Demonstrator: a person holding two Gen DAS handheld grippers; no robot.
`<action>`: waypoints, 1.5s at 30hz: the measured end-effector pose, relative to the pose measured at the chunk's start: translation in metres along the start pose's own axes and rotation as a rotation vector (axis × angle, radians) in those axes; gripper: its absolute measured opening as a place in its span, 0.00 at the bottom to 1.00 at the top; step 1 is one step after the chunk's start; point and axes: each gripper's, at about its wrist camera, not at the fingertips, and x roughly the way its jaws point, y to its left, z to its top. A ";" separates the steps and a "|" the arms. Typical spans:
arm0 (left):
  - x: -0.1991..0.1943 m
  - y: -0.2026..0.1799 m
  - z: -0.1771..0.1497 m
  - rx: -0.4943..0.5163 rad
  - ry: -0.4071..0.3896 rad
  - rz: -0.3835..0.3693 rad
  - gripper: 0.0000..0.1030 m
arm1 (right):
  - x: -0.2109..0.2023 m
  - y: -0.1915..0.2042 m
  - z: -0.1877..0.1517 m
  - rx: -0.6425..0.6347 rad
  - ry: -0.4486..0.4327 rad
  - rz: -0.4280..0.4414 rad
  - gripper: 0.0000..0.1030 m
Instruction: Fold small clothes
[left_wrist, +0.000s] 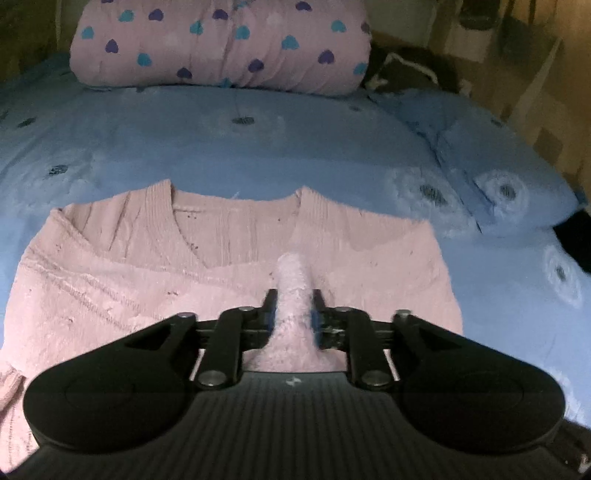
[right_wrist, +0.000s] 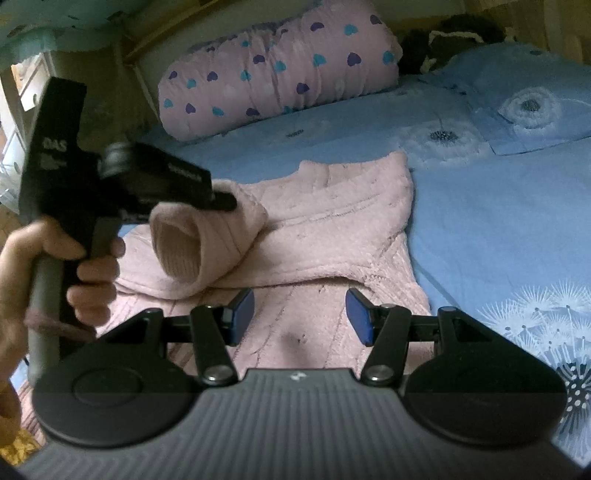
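Sweater (left_wrist: 122, 266): pink knit, lying flat across the near part of the blue bedspread (left_wrist: 258, 147), V-neck toward the far side, with a pink heart-print bolster (left_wrist: 221, 44) beyond it at the far end. One sleeve (right_wrist: 207, 236) is already brought over the body, cuff opening facing the right wrist camera.

Left gripper (left_wrist: 293, 306): cuff end of that sleeve sits between the jaws, which stand narrow. Left view shows slight gaps either side of the fabric; blurred, so I can't say for certain the pads still bite. Reads as a release onto the chest, with the cuff slack between them. Right view shows the hand (right_wrist: 55, 266) on its handle and the tool nose over the sleeve.

Right gripper (right_wrist: 300, 317): jaws spread, nothing between them, hanging over the lower body of the sweater, blue pads (right_wrist: 245, 314) clear of the knit.

Handling, my judgement: light, soft, thick fuzzy knit. No stiffness, so it drapes and bunches wherever it's lifted; grippy surface, low slip risk, snag risk on loose loops. Take it at firm edges, meaning ribbed cuff, hem or shoulder seam, and pinch a full fold rather than one layer. Likely next grab: hem, near side.
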 end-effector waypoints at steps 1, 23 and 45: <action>-0.004 0.001 0.001 0.008 0.000 0.004 0.35 | 0.000 0.000 0.000 0.001 0.002 -0.002 0.55; -0.113 0.101 -0.022 0.003 -0.057 0.105 0.64 | 0.003 0.003 -0.006 -0.027 0.007 -0.062 0.55; -0.048 0.167 -0.008 -0.106 -0.044 0.063 0.64 | 0.116 0.023 0.074 -0.129 0.232 -0.078 0.57</action>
